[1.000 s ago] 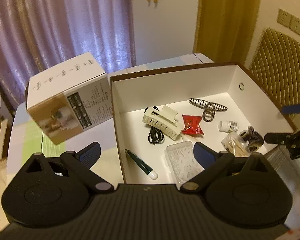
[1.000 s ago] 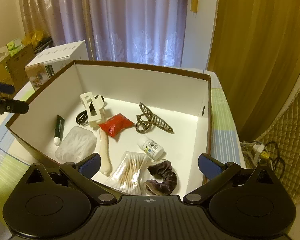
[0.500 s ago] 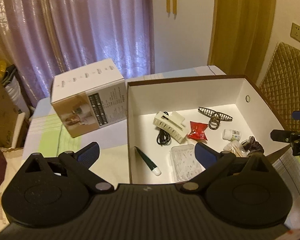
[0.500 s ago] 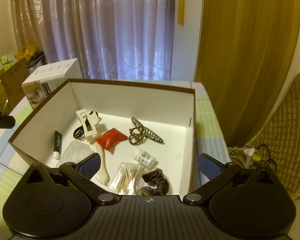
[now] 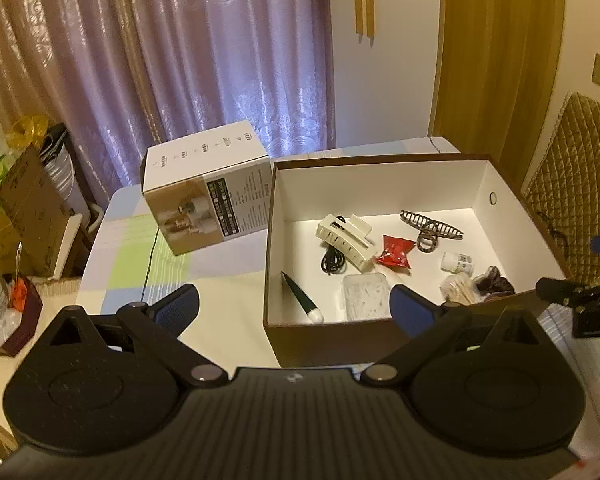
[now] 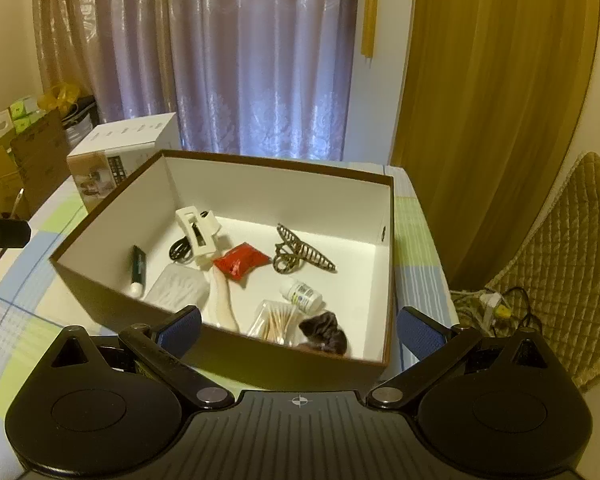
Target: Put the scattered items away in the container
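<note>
Both my grippers — left (image 5: 294,307) and right (image 6: 299,326) — gape wide, empty, above the box (image 6: 388,248); inside, what looks like a scrunchie (image 6: 327,334) beside cotton swabs (image 6: 276,322).

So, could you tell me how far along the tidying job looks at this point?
It looks essentially done. The box already holds the white hair clip, red packet, bronze hair clip, pill bottle, cotton swabs, scrunchie and green tube. Nothing is in hand: the left claw and right claw are open and empty. No loose small items show on the tablecloth.
</note>
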{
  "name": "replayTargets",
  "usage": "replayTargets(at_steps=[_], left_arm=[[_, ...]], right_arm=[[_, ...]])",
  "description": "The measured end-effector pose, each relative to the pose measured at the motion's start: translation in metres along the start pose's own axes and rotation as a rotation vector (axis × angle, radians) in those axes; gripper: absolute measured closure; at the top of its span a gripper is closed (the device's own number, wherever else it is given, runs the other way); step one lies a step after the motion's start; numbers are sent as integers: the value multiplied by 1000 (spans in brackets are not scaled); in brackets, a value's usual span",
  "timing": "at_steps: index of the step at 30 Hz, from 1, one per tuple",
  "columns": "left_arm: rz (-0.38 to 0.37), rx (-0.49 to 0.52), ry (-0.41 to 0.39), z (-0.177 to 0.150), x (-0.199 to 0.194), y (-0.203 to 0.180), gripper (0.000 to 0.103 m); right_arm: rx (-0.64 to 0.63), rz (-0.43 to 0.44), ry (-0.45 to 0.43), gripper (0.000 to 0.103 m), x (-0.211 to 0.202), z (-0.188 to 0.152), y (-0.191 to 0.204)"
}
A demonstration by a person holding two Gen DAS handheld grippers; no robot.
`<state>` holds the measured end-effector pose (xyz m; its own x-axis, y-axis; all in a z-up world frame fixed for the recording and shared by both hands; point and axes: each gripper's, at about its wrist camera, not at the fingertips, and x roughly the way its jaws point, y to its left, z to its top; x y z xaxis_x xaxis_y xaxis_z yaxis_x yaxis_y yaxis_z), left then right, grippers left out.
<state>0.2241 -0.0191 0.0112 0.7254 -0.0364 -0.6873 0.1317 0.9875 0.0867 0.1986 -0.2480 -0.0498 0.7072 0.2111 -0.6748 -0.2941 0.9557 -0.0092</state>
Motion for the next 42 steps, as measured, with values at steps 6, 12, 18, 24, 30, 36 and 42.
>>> replayTargets(at_steps=[6,12,18,24,30,36,42], left_arm=[[4,-32,9,-10,-20,-8,3],[23,-35,7,-21,-36,-17,3],[27,-49,14,-30,-49,-21,3],[41,-56,17,-37,-60,-24,3],[54,-60,22,-44,-69,-28,3],[61,-57,26,-49,-76,-34,3],[62,-58,32,-56,-82,-40,3]], right_arm=[[30,22,15,2,-16,-9,3],[27,27,22,2,-31,-19,8],[21,38,25,2,-42,-24,12],[17,47,20,2,-51,-27,14],[11,60,21,2,-58,-31,16],[11,68,17,2,-64,-35,15],[7,66,6,2,-70,-37,13]])
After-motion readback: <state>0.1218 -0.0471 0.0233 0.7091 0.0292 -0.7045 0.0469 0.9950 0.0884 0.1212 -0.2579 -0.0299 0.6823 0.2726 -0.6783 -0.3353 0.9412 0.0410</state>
